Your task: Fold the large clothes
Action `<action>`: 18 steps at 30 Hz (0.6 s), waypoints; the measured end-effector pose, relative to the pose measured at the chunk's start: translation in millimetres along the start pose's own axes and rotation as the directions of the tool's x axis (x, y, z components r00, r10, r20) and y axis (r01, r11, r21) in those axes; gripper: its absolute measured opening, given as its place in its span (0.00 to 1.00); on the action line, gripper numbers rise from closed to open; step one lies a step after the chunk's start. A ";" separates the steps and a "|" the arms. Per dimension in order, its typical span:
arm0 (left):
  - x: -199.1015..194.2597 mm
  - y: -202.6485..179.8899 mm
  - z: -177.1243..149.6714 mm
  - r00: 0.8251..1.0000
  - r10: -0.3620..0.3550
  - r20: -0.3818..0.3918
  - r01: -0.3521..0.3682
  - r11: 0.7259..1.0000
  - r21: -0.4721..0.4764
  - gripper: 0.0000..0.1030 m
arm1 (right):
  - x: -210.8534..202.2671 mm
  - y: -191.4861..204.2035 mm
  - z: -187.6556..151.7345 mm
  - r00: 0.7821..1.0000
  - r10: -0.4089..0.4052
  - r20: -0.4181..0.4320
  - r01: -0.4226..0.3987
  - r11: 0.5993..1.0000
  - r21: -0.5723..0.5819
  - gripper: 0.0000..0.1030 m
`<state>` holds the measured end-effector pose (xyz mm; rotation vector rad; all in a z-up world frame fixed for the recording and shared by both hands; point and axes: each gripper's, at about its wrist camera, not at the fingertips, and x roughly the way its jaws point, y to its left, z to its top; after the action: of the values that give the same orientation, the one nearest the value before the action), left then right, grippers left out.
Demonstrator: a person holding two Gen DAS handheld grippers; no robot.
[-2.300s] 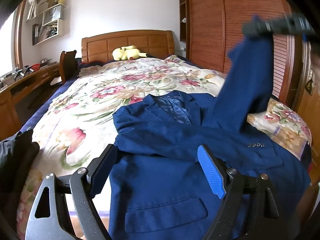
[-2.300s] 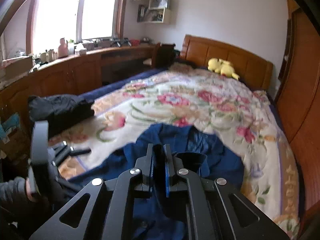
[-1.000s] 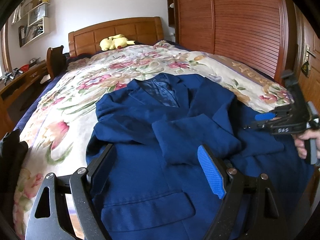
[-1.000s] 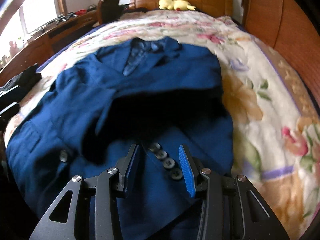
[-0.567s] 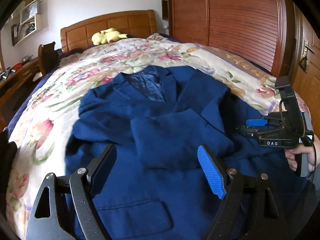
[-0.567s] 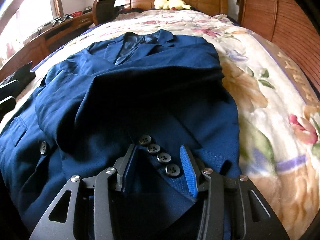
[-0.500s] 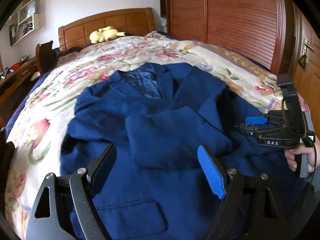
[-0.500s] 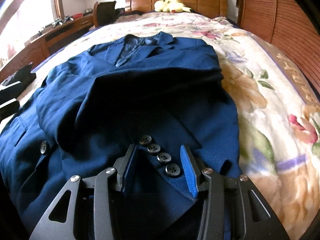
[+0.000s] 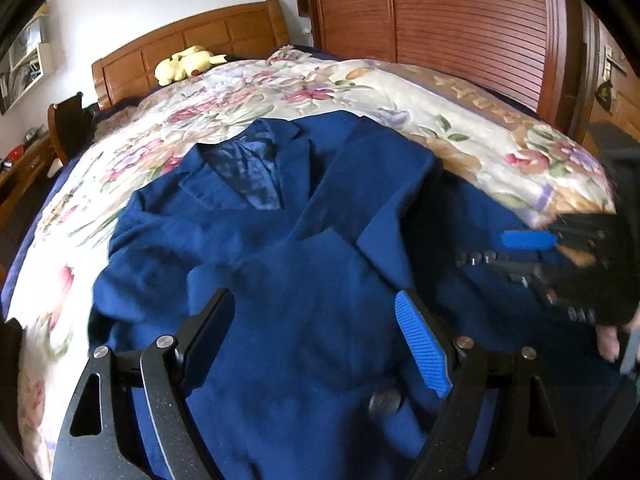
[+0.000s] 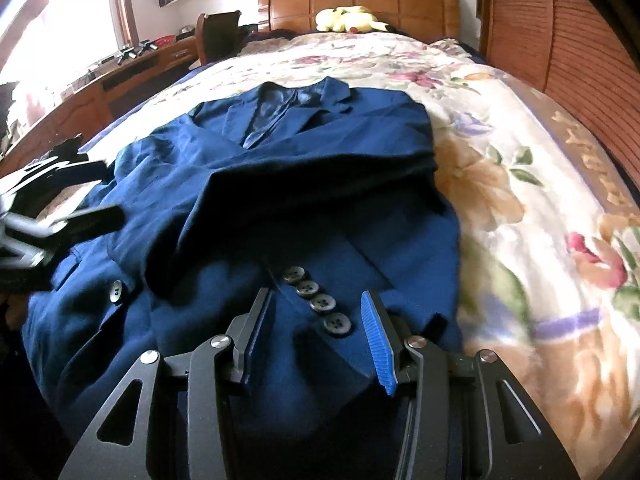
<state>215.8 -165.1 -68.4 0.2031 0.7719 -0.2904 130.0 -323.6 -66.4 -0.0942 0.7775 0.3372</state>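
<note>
**Jacket laid flat on the bed, both sleeves crossed in, grippers empty**

The blue jacket [image 10: 280, 184] lies front-up on the floral bedspread [image 10: 520, 184], collar toward the far headboard [image 10: 360, 4] and hem at the near edge where the person stands. It is spread this way, I judge, so the bed carries its whole width while the sides are brought in. One sleeve [image 10: 320, 168] is folded across the chest, and its cuff, with four cuff buttons [image 10: 316, 298], ends at the near right.

The right gripper [image 10: 316, 328] hangs low over that cuff with its fingers apart, the buttons showing between them, clamping nothing. The left gripper [image 9: 316, 340] is also spread wide over the near-left body of the jacket, gripping no cloth. Both look placed for a next hold near the hem, probably to fold the lower half up toward the collar, though that is only a guess.

The right wrist view shows the cuff buttons sharply, a front button [image 10: 115, 290] by the left pocket flap, and the desk [image 10: 100, 92] and chair [image 10: 218, 32] along the far left. The left wrist view shows instead the wardrobe [image 9: 440, 20] on the right, a door handle at the far right, and the other gripper from the side, blurred, with its blue pad level above the cloth. Both views catch the yellow plush toy [image 9: 188, 65] at the headboard.
</note>
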 end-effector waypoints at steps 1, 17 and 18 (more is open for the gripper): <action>3.6 -1.0 4.6 1.000 0.000 -0.004 0.000 1.000 -0.003 0.81 | -3.8 -0.9 -0.9 1.000 -0.002 0.007 0.002 1.000 0.001 0.45; 78.4 -13.4 31.8 0.973 0.051 -0.223 -0.050 0.999 0.009 0.43 | -29.9 6.3 0.9 0.998 0.000 0.056 0.001 1.000 -0.017 0.45; 78.5 -13.7 30.9 0.973 0.055 -0.225 -0.053 0.998 0.014 0.36 | -30.7 6.7 1.0 0.998 0.001 0.057 0.001 1.000 -0.021 0.45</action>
<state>284.8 -201.2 -103.6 0.2676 0.9883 -0.2209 108.1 -325.1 -43.9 -0.1042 0.7179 0.3468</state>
